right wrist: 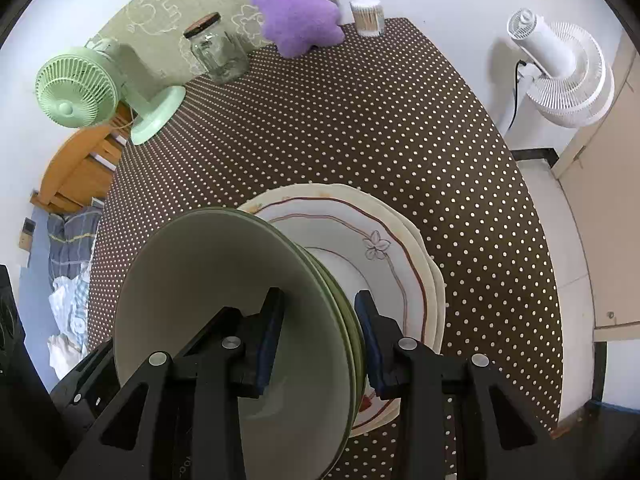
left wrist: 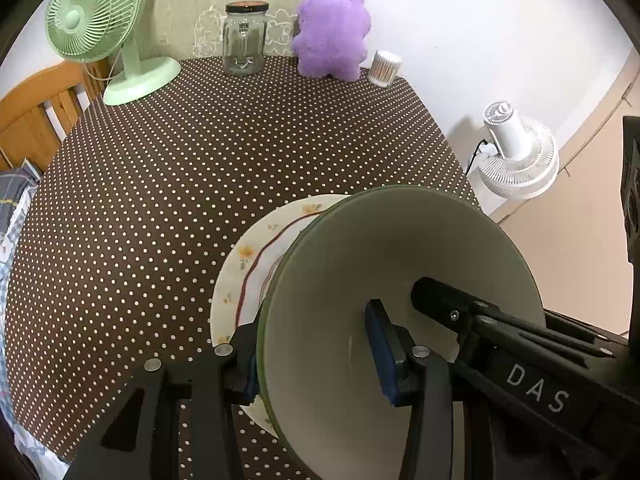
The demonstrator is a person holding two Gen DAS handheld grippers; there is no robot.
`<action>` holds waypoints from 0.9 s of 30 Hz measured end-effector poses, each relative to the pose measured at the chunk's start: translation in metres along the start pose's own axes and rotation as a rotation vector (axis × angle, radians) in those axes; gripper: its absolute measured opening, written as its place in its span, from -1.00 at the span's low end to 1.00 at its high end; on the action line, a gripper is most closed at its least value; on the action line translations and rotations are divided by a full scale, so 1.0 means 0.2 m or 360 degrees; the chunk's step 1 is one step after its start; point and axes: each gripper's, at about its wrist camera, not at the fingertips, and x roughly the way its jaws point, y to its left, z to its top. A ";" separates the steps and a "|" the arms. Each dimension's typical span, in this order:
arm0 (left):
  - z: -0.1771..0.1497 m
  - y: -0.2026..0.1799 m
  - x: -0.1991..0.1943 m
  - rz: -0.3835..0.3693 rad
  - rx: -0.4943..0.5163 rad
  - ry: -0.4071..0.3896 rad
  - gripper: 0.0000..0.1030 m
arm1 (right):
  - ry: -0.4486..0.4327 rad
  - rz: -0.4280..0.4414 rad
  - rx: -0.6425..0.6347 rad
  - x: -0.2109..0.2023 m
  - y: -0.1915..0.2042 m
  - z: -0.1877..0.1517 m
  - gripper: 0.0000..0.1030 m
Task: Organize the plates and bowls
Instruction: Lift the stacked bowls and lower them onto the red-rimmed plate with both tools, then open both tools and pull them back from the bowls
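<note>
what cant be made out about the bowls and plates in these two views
- Left wrist view: most of the flowered plate is hidden behind the green bowl.
- Right wrist view: how many bowls are nested; only stacked rims show.
- Right wrist view: the plate stack's near edge, covered by the right claw.
- Both views: whether the bowls touch the plates.

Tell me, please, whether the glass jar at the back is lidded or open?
Lidded: the glass jar stands upright with a dark lid on its mouth.

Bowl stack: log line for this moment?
stage: bowls over plates | left claw: on bowl stack rim | right claw: on opposite rim | plates: stacked
</note>
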 end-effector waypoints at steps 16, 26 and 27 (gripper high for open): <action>0.04 0.00 0.07 0.0054 -0.0008 -0.0028 -0.17 | -0.0001 -0.0013 -0.0034 0.09 -0.02 0.09 -0.24; 0.02 -0.03 0.06 0.0122 0.0020 -0.0010 -0.10 | -0.0035 -0.0006 -0.0070 0.05 -0.03 0.05 -0.24; 0.02 -0.03 0.06 0.0123 0.0024 -0.0010 -0.04 | -0.0040 -0.0015 -0.0076 0.04 -0.03 0.04 -0.24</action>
